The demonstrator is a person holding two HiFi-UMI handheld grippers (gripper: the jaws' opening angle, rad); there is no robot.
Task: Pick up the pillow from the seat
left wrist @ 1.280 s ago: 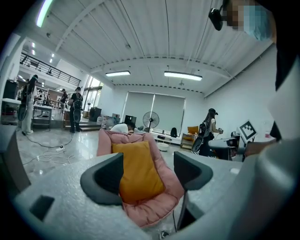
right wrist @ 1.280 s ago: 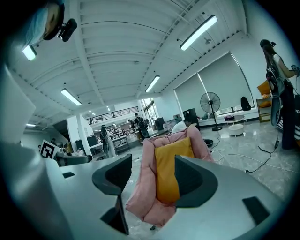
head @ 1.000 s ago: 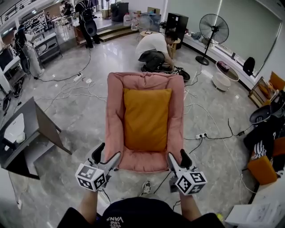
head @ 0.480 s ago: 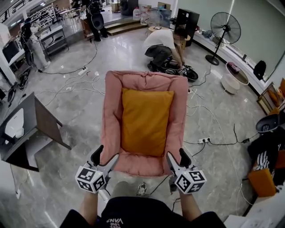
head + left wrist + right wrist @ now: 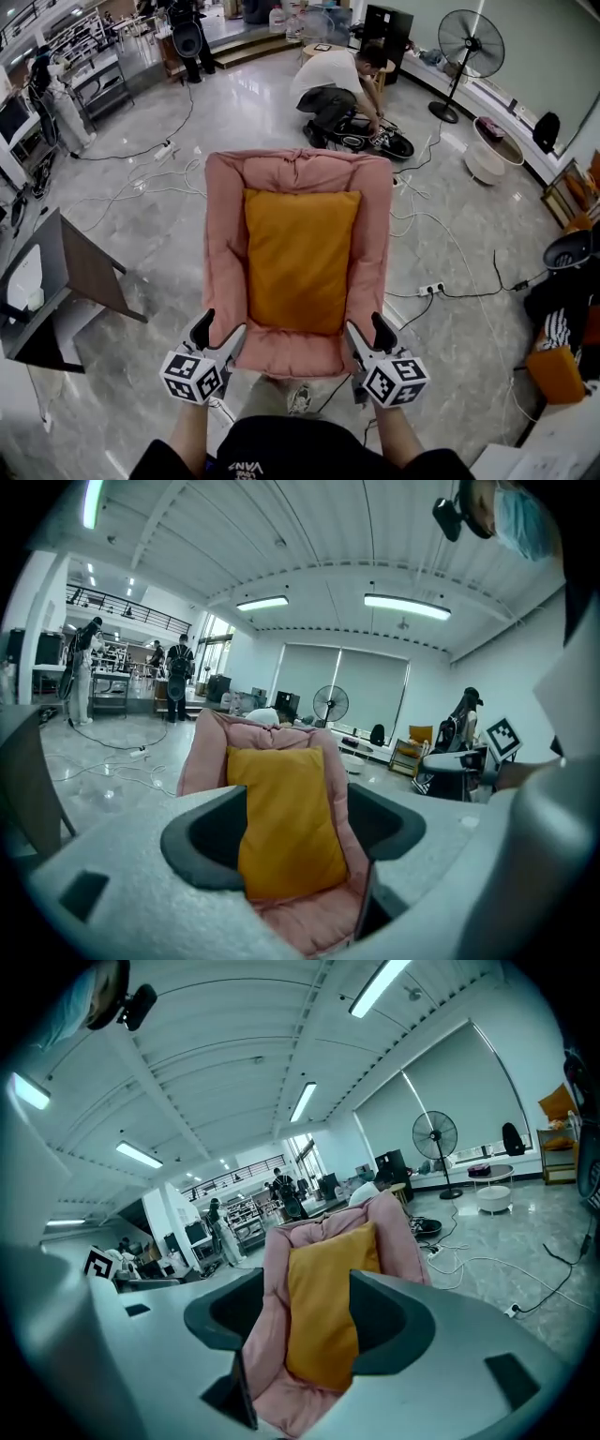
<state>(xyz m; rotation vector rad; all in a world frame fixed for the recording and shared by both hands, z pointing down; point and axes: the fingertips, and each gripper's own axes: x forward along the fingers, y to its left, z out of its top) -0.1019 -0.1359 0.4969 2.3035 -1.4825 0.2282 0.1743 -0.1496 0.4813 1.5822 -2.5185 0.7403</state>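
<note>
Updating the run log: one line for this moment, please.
stage: pre-grasp | left tool: open, empty | right tool: open, empty | pillow: on pink chair, untouched

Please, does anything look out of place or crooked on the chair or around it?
Nothing looks damaged or spilled. The orange pillow stands straight against the back of the pink chair. Only the loose cables strewn around the chair look untidy.

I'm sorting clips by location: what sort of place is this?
Probably a lab or workshop hall: cables trail across the polished floor, metal racks stand far left, and a person crouches over gear near a pedestal fan.
</note>
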